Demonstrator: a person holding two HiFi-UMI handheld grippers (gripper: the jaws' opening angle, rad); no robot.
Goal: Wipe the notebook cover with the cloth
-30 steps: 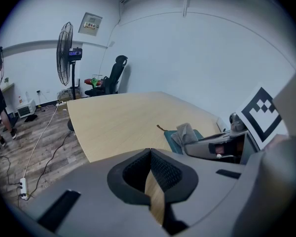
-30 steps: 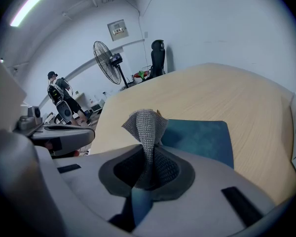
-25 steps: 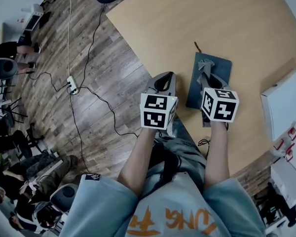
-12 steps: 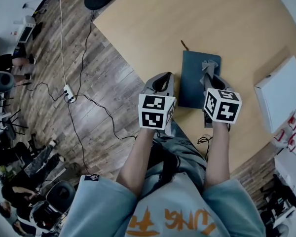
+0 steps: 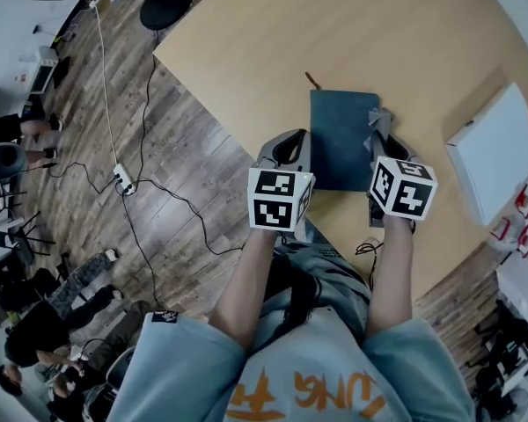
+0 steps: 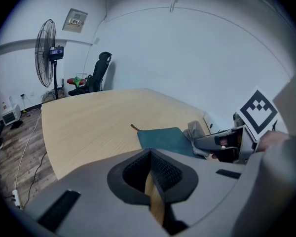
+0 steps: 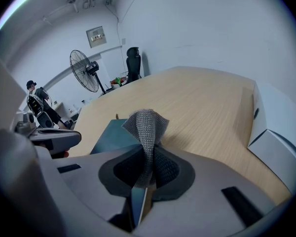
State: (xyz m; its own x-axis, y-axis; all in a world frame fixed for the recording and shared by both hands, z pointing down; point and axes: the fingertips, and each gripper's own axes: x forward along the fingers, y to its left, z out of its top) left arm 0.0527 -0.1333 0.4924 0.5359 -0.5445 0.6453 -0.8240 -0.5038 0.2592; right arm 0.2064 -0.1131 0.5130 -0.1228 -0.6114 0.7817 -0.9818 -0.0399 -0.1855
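Where the head view shows the middle of the frame, we find the notebook (image 5: pixel 341 139) lying flat on the wooden table (image 5: pixel 334 25), close to the table's near edge. Its cover is dark teal. Its long axis runs from the top of the frame to the bottom, with only a slight tilt. A thin brown strap (image 5: pixel 310 79) sticks out from its upper left corner and points to the upper left.

The right gripper (image 5: pixel 380 139) sits at the notebook's right edge. In the right gripper view, we see its jaws pinching the grey knitted cloth (image 7: pixel 145 127), which rises from between the pads as a bunched fold. In the left gripper view, the cloth (image 6: pixel 196 131) meets the right edge of the cover (image 6: pixel 163 138); we cannot confirm how firmly it presses.

The left gripper (image 5: pixel 286 146) is at centre frame, just left of the notebook's lower left corner and apart from it. In its own view, the jaws (image 6: pixel 150 154) are pressed together with nothing between them.

A white box (image 5: pixel 493 152) lies on the table at the right of the frame, well apart from the notebook. A power strip (image 5: pixel 121 180) lies on the plank floor at left.
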